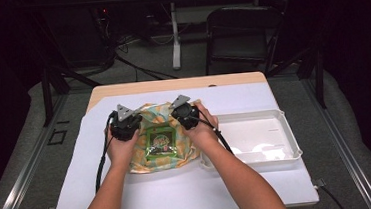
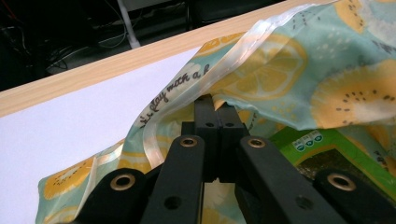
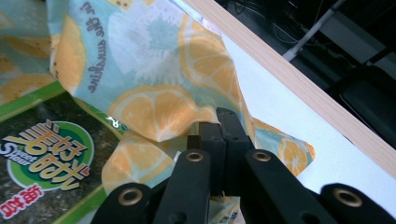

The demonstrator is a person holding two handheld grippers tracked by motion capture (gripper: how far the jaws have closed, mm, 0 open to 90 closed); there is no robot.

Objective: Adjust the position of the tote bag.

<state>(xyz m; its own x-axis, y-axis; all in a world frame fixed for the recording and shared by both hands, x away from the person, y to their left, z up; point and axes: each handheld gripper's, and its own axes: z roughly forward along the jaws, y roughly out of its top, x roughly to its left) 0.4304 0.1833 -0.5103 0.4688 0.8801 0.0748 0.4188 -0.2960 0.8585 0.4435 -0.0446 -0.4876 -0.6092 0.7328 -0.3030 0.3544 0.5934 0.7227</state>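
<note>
A plastic bag printed with lemon slices (image 1: 148,160) lies on the white sheet in the middle of the table. A green snack packet (image 1: 159,141) shows at its opening, also seen in the right gripper view as the packet (image 3: 42,158). My left gripper (image 1: 126,122) sits at the bag's far left corner. In the left gripper view its jaws (image 2: 215,106) are shut on the bag's clear zip edge (image 2: 233,51), which rises over them. My right gripper (image 1: 184,112) is at the far right corner, its jaws (image 3: 223,123) shut on a fold of the bag (image 3: 163,112).
A white plastic tray (image 1: 289,136) stands right of the bag, close to the right forearm. The white sheet (image 1: 180,190) covers most of the wooden table (image 1: 172,84). Beyond the far edge are a chair (image 1: 240,35) and cables on the floor.
</note>
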